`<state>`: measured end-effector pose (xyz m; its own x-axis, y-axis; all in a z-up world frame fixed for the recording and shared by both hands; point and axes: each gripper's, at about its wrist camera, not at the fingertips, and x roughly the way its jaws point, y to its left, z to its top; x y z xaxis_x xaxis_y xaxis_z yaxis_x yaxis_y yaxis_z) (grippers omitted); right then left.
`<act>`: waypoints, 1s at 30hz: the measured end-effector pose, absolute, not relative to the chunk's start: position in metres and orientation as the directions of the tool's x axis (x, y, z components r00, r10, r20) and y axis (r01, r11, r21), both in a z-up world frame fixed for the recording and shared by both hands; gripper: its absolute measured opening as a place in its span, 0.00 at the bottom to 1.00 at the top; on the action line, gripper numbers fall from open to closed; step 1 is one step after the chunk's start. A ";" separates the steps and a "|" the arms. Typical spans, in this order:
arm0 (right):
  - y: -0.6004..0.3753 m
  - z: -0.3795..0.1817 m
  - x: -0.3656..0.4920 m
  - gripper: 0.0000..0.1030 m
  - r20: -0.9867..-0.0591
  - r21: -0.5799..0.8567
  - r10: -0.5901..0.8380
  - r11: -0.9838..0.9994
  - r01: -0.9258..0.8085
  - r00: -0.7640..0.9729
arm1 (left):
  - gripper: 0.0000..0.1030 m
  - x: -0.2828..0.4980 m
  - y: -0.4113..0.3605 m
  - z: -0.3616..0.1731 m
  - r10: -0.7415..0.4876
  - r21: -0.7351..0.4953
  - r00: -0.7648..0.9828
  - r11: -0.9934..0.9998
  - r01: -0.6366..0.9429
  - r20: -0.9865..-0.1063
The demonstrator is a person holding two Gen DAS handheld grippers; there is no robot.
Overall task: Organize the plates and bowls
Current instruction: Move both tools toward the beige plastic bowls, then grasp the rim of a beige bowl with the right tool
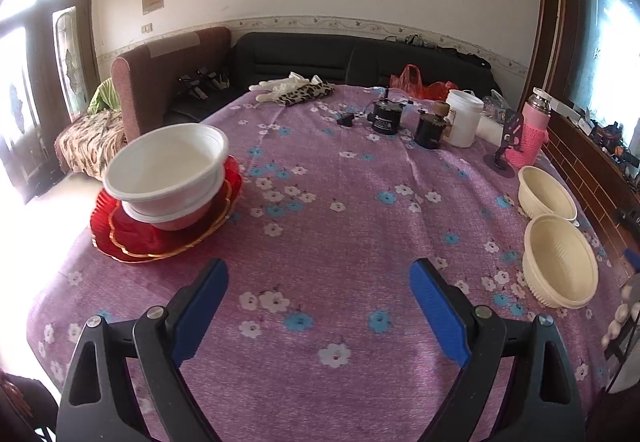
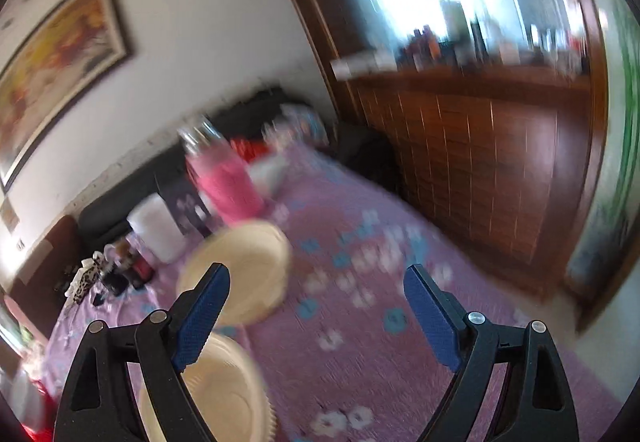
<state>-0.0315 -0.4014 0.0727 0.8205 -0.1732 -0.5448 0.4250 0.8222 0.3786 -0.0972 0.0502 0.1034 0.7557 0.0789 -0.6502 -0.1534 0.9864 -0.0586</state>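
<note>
Two white bowls (image 1: 168, 169) are stacked on red gold-rimmed plates (image 1: 160, 238) at the table's left edge. Two cream ribbed bowls sit at the right: a near one (image 1: 560, 262) and a far one (image 1: 546, 193). My left gripper (image 1: 318, 274) is open and empty above the middle of the purple floral tablecloth (image 1: 340, 181). My right gripper (image 2: 316, 280) is open and empty; its view is blurred. The near cream bowl (image 2: 228, 390) lies under its left finger, and the far cream bowl (image 2: 244, 266) lies just beyond it.
At the table's back stand a pink flask (image 1: 532, 129), a white tub (image 1: 464, 117), dark jars (image 1: 430, 125), a phone stand (image 1: 506, 149), gloves and a leopard pouch (image 1: 304, 91). A black sofa (image 1: 360, 57) is behind; a wooden cabinet (image 2: 480, 145) is at the right.
</note>
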 end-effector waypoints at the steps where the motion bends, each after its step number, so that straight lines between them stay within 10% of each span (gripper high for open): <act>1: -0.410 0.067 -0.027 0.89 -0.564 0.414 -0.132 0.809 0.417 0.816 | 0.89 -0.095 0.047 0.103 0.070 -0.066 0.755 0.987 -0.149 -0.652; 15: -0.422 0.030 -0.002 0.83 -0.541 0.656 0.224 0.715 0.241 0.811 | 0.89 -0.079 0.017 0.098 -0.028 -0.087 0.737 0.995 -0.042 -0.675; 21: -0.374 0.012 0.021 0.22 -0.630 0.612 0.350 0.773 0.166 0.693 | 0.89 -0.074 0.016 0.097 -0.013 -0.069 0.729 0.997 -0.046 -0.685; 30: -0.236 0.016 0.020 0.20 -0.637 0.505 0.572 0.816 -0.281 0.516 | 0.89 -0.056 0.029 0.079 -0.095 -0.174 0.671 0.983 -0.052 -0.735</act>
